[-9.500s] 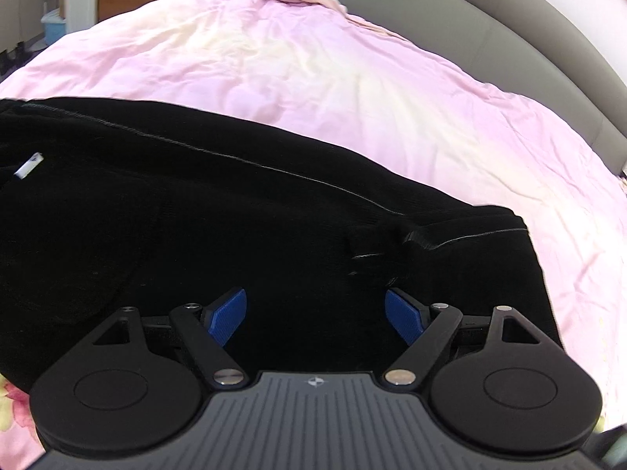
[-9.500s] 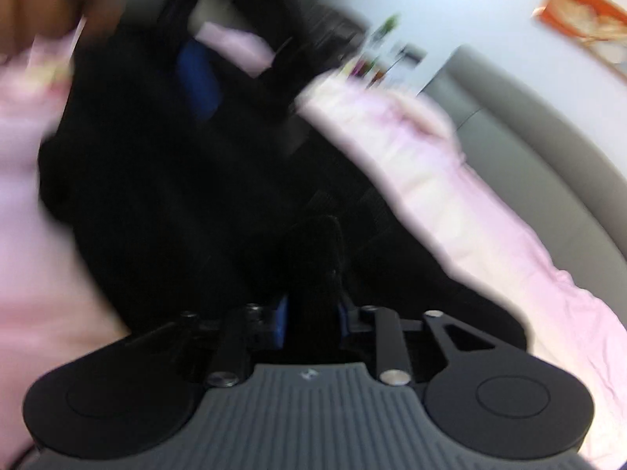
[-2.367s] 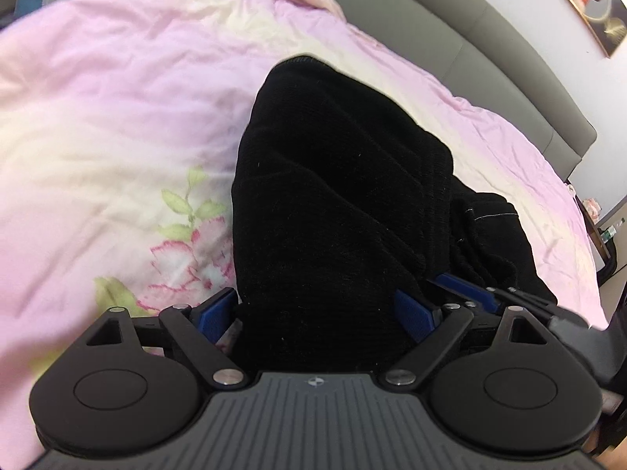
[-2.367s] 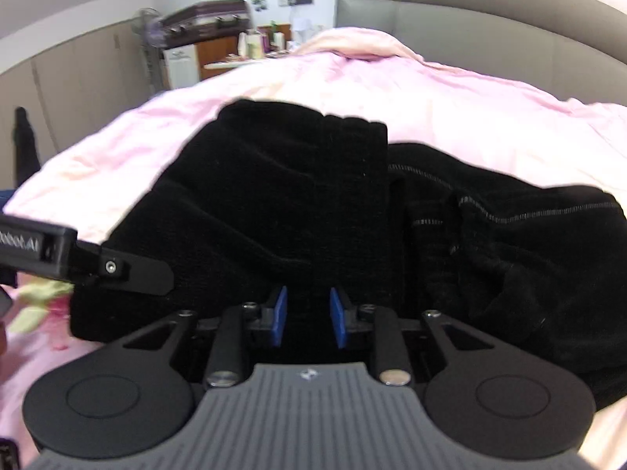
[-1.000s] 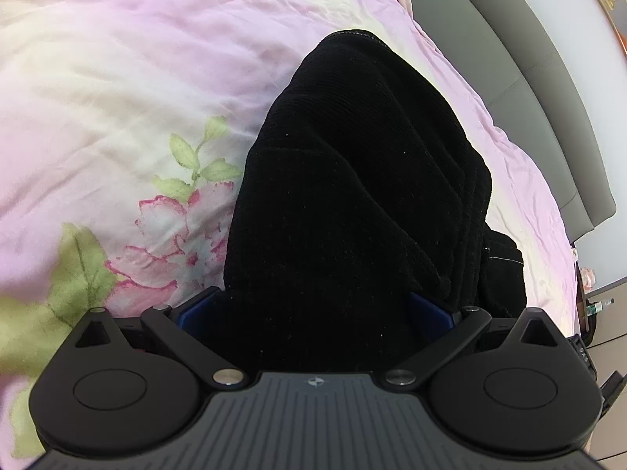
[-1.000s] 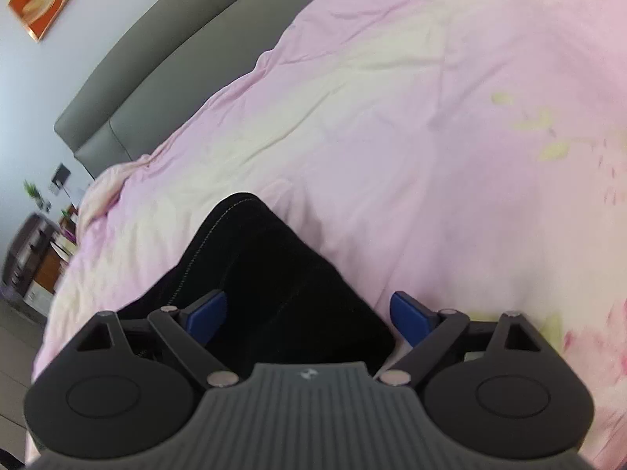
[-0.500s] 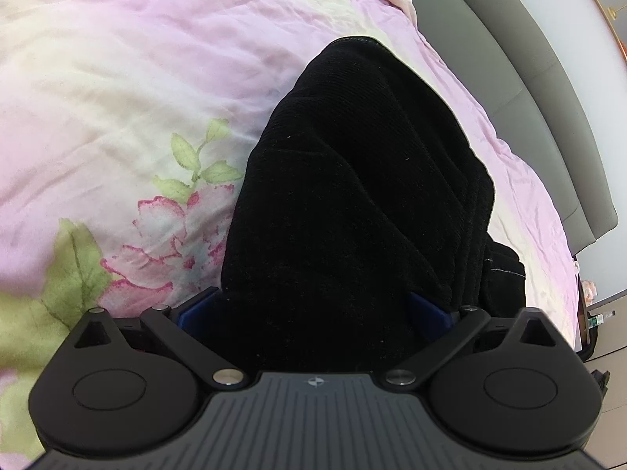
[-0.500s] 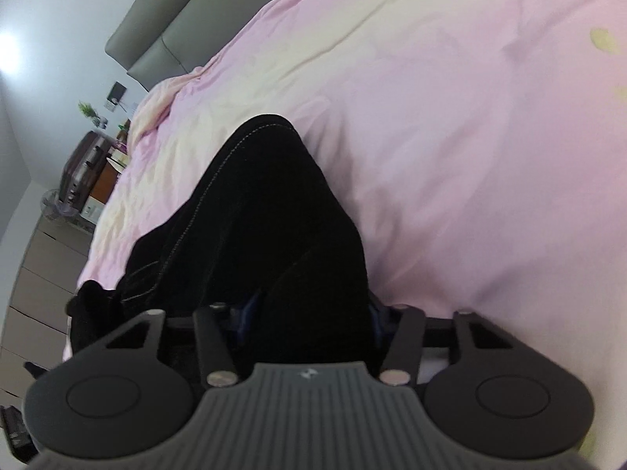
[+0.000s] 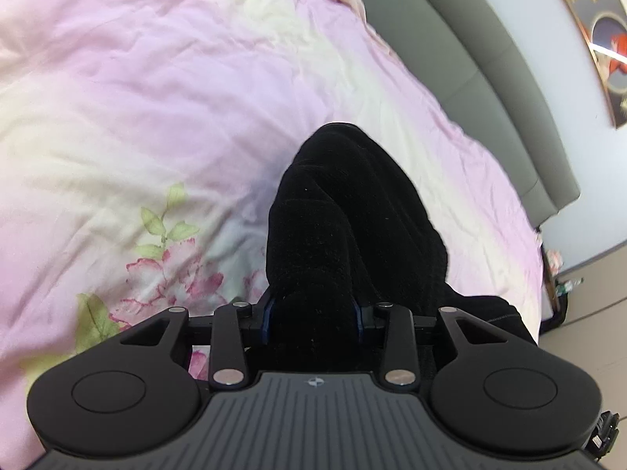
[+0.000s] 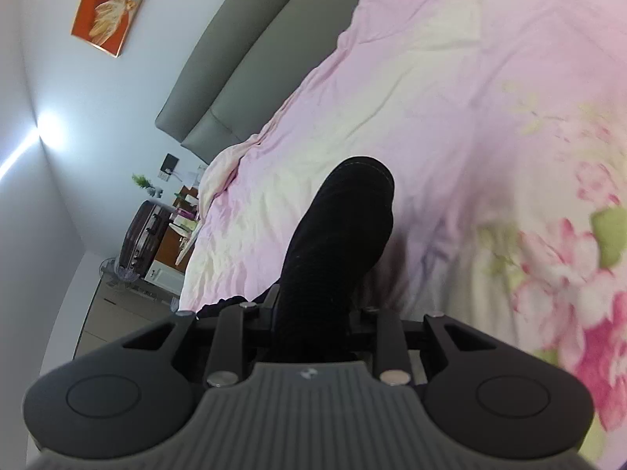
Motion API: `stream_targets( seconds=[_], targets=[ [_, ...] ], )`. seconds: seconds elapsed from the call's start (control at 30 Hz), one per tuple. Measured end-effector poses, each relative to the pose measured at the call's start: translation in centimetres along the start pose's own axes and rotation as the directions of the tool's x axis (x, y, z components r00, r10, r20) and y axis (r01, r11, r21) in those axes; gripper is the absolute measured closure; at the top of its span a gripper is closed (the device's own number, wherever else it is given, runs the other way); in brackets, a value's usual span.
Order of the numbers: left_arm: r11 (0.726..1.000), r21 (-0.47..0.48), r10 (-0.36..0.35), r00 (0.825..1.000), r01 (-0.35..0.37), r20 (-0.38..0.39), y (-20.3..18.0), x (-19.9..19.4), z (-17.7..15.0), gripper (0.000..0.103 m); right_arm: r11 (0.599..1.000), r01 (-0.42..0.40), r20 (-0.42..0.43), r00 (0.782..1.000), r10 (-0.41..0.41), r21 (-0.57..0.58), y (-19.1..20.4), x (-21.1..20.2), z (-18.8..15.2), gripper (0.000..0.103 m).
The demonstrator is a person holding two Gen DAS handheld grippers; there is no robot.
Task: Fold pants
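In the left wrist view the black pants (image 9: 345,227) run as a long bundle from the bottom centre of the frame up toward the middle, the long axis nearly upright and leaning slightly right, with the rounded far end resting on the pink flowered quilt (image 9: 156,90). More black cloth spills toward the lower right. The left gripper (image 9: 313,313) has just been closing, and its blue pads now pinch the near end of the pants between them.

In the right wrist view the pants (image 10: 337,243) again rise from bottom centre, tilting up and right to a stitched, rounded end against the quilt (image 10: 490,90). The right gripper (image 10: 313,323) has likewise just been closing and clamps the cloth; its pads are hidden by it.

A framed orange picture (image 10: 113,4) hangs upper left. No writing is legible anywhere.
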State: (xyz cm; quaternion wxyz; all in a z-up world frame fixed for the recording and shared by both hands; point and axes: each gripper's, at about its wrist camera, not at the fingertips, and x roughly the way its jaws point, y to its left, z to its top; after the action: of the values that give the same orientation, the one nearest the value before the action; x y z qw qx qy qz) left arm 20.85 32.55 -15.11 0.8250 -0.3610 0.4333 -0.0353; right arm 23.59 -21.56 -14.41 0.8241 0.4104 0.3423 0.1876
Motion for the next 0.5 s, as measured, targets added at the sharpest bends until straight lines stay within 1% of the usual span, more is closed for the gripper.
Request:
stream_targets(
  seconds=[0.03, 0.07, 0.1, 0.13, 0.17, 0.2, 0.23, 0.27, 0.3, 0.37, 0.4, 0.43, 0.47, 0.5],
  targets=[
    [0.999, 0.018, 0.034, 0.999, -0.033, -0.023, 0.1, 0.8, -0.1, 0.061, 0.999, 0.037, -0.013, 0.999, -0.036, 0.01, -0.9, -0.3, -0.8, 0.079],
    [0.996, 0.045, 0.083, 0.996, -0.082, -0.034, 0.2, 1.6, -0.5, 0.057, 0.996, 0.088, -0.043, 0.995, -0.087, 0.028, -2.2, 0.0, -1.8, 0.079],
    [0.988, 0.075, 0.141, 0.99, -0.138, -0.032, 0.3, 2.2, -0.9, 0.05, 0.987, 0.149, -0.072, 0.987, -0.145, 0.057, -3.9, 0.6, -3.0, 0.079],
    [0.979, 0.098, 0.18, 0.984, -0.177, -0.015, 0.3, 2.5, -1.3, 0.047, 0.976, 0.192, -0.098, 0.978, -0.183, 0.101, -5.4, 1.0, -4.1, 0.078],
    [0.975, 0.103, 0.195, 0.981, -0.195, 0.013, 0.4, 2.4, -1.7, 0.04, 0.969, 0.195, -0.104, 0.978, -0.181, 0.152, -6.2, 1.1, -4.4, 0.077],
    [0.973, 0.096, 0.205, 0.978, -0.208, 0.044, 0.3, 2.1, -1.9, 0.037, 0.973, 0.166, -0.085, 0.984, -0.153, 0.16, -6.0, 0.9, -4.2, 0.076],
    [0.971, 0.083, 0.219, 0.972, -0.226, 0.084, 0.1, 1.5, -2.1, 0.036, 0.979, 0.151, -0.067, 0.988, -0.142, 0.138, -5.5, 0.7, -4.0, 0.073],
    [0.965, 0.07, 0.243, 0.961, -0.254, 0.13, -0.2, 0.8, -2.3, 0.035, 0.98, 0.159, -0.058, 0.986, -0.153, 0.122, -5.1, 0.7, -4.0, 0.07],
    [0.955, 0.067, 0.273, 0.945, -0.289, 0.18, -0.7, 0.0, -2.6, 0.035, 0.979, 0.172, -0.054, 0.985, -0.167, 0.111, -4.9, 0.8, -4.1, 0.069],
    [0.925, 0.108, 0.323, 0.906, -0.363, 0.274, -2.3, -1.4, -3.2, 0.034, 0.973, 0.19, -0.04, 0.982, -0.186, 0.128, -5.2, 1.2, -4.5, 0.065],
    [0.907, 0.155, 0.33, 0.889, -0.392, 0.317, -3.4, -1.9, -3.6, 0.034, 0.971, 0.183, -0.033, 0.983, -0.18, 0.156, -5.4, 1.0, -4.7, 0.065],
    [0.889, 0.213, 0.317, 0.88, -0.406, 0.353, -4.7, -2.2, -4.1, 0.034, 0.969, 0.173, -0.018, 0.985, -0.173, 0.178, -5.6, 0.8, -4.8, 0.062],
    [0.869, 0.284, 0.288, 0.882, -0.404, 0.372, -6.0, -2.3, -4.7, 0.032, 0.967, 0.169, 0.0, 0.985, -0.172, 0.19, -5.9, 0.4, -5.1, 0.061],
    [0.847, 0.357, 0.257, 0.892, -0.393, 0.372, -7.4, -1.9, -5.4, 0.029, 0.965, 0.169, 0.012, 0.984, -0.175, 0.2, -6.1, 0.2, -5.4, 0.061]
  ],
)
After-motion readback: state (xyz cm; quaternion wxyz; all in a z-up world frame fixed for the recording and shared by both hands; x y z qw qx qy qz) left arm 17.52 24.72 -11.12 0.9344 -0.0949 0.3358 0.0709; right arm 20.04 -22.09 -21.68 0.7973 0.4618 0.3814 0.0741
